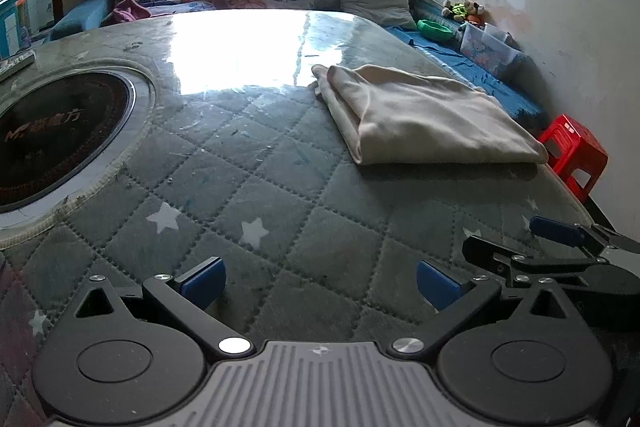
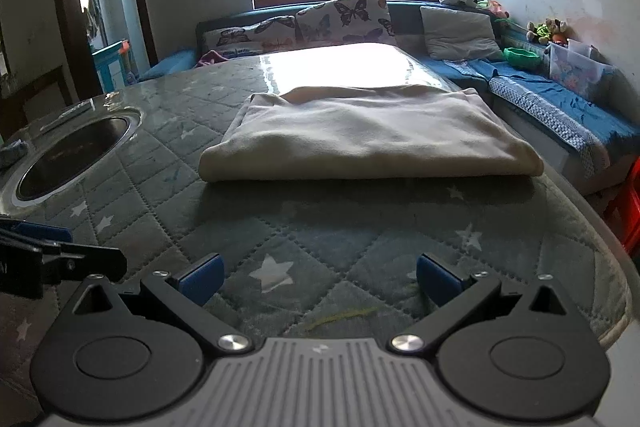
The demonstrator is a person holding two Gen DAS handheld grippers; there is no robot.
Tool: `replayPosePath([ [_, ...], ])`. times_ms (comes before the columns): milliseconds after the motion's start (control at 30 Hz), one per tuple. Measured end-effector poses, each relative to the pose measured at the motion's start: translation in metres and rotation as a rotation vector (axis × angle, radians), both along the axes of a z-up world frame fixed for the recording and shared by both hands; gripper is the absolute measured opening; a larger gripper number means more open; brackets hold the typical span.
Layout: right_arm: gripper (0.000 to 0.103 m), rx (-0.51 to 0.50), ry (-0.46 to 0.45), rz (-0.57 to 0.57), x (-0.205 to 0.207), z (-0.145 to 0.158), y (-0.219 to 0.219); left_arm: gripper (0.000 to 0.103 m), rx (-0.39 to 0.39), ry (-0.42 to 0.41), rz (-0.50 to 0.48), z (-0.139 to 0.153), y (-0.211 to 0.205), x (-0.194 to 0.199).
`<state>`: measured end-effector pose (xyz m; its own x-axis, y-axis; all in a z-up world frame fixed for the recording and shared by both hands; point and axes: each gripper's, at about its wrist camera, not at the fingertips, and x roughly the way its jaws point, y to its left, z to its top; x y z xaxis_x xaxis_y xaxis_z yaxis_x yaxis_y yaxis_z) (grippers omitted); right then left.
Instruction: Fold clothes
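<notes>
A cream garment [image 1: 428, 115] lies folded into a thick rectangle on the quilted grey table cover [image 1: 248, 187], toward the table's right side. In the right wrist view the same folded garment [image 2: 368, 135] sits straight ahead, its folded edge facing me. My left gripper [image 1: 320, 281] hovers open over bare cover, well short and left of the cloth. My right gripper [image 2: 320, 277] is also open and holds nothing, a short way before the cloth. The right gripper's blue fingertips [image 1: 556, 229] show at the right edge of the left wrist view.
A round black cooktop [image 1: 56, 143] is set into the table at the left. A red plastic stool [image 1: 576, 155] stands beside the table's right edge. Behind are a blue sofa [image 2: 560, 99] with butterfly cushions [image 2: 344, 17], toys and a clear bin [image 2: 576, 71].
</notes>
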<state>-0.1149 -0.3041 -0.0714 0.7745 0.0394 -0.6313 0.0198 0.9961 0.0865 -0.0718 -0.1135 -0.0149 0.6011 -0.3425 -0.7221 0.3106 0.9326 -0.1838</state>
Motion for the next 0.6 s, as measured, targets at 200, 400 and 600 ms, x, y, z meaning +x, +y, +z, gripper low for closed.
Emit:
replayPosePath([
  [200,0.103,0.007,-0.004,-0.034,-0.005,0.000,-0.001,0.103,0.005,0.000,-0.010,0.000,-0.001,-0.005],
  [400,0.103,-0.001,-0.005,-0.041,-0.011,-0.002,0.000,0.103,0.006,-0.002,-0.018,0.001,-0.004,-0.009],
  [600,0.103,0.006,-0.015,-0.038,-0.018,-0.002,0.001,0.103,-0.006,0.005,-0.021,0.000,-0.005,-0.013],
])
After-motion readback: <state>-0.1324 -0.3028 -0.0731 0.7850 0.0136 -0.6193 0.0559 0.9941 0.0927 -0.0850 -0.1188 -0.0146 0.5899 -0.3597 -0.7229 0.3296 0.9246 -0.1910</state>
